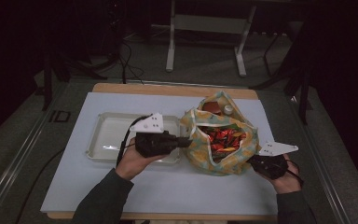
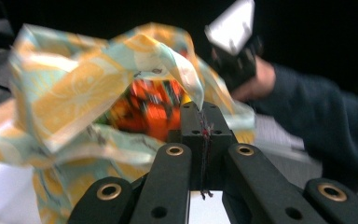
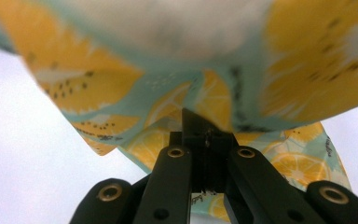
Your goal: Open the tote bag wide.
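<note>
Desk (image 1: 121,196): white tray (image 1: 103,135) left of centre. Lemon-print cloth bag (image 1: 200,149) toward the right edge, mouth open, holding orange-red packets (image 1: 223,139) and a capped bottle (image 1: 227,110). Left tool (image 1: 186,140) and right tool (image 1: 251,161) each clamped on the bag's rim.

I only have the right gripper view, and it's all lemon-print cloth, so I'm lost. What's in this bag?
Observer: The bag is open at the top, with red and orange packets inside.
Operator: Where are the left tongs?
Observer: The left tongs are shut on the bag's left rim.
Operator: Anything beside the bag?
Observer: A white tray lies just to its left.
</note>
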### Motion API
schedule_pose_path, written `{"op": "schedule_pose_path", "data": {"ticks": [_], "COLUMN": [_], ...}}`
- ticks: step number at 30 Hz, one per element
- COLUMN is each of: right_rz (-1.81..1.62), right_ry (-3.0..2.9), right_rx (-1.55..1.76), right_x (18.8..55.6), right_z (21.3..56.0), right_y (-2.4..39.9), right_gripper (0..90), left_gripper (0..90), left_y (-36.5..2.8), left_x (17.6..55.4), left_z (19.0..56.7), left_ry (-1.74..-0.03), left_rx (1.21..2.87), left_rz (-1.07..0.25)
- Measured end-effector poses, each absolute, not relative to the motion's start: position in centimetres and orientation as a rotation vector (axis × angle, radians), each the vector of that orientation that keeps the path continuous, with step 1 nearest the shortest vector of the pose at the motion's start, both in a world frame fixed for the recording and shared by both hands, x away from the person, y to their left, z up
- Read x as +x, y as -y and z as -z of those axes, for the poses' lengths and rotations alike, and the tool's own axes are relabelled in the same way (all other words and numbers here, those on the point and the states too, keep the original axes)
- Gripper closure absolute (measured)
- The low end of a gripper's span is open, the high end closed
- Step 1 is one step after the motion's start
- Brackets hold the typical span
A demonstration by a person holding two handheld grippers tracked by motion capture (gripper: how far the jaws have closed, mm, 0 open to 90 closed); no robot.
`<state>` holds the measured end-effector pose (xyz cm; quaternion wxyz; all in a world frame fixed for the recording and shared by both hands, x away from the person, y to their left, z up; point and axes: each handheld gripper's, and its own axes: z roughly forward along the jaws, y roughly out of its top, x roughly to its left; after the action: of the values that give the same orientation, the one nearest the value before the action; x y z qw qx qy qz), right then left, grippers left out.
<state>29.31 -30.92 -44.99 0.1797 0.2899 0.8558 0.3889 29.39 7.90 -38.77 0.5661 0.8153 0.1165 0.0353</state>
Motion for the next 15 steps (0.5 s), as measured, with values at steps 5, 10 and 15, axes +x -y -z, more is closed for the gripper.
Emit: {"op": "schedule_pose_path", "data": {"ticks": [5, 10, 15], "right_rz": [-1.088, -1.068, -0.992], "right_ry": [-2.401, -2.382, -2.390], "right_rx": [0.859, 0.906, 0.953], "right_x": [29.8, 30.4, 31.3], "right_z": [45.2, 45.3, 46.2], "right_y": [30.8, 30.6, 30.6], "right_gripper": [90.0, 90.0, 90.0], "left_gripper": [89.1, 89.1, 89.1], "left_y": [-7.5, -5.8, -4.6], "left_x": [29.4, 30.6, 32.5], "left_z": [42.1, 44.8, 47.2], "left_ry": [-0.300, -0.342, -0.447], "left_rx": [2.024, 2.148, 2.256], "left_rz": [-0.070, -0.081, -0.083]}}
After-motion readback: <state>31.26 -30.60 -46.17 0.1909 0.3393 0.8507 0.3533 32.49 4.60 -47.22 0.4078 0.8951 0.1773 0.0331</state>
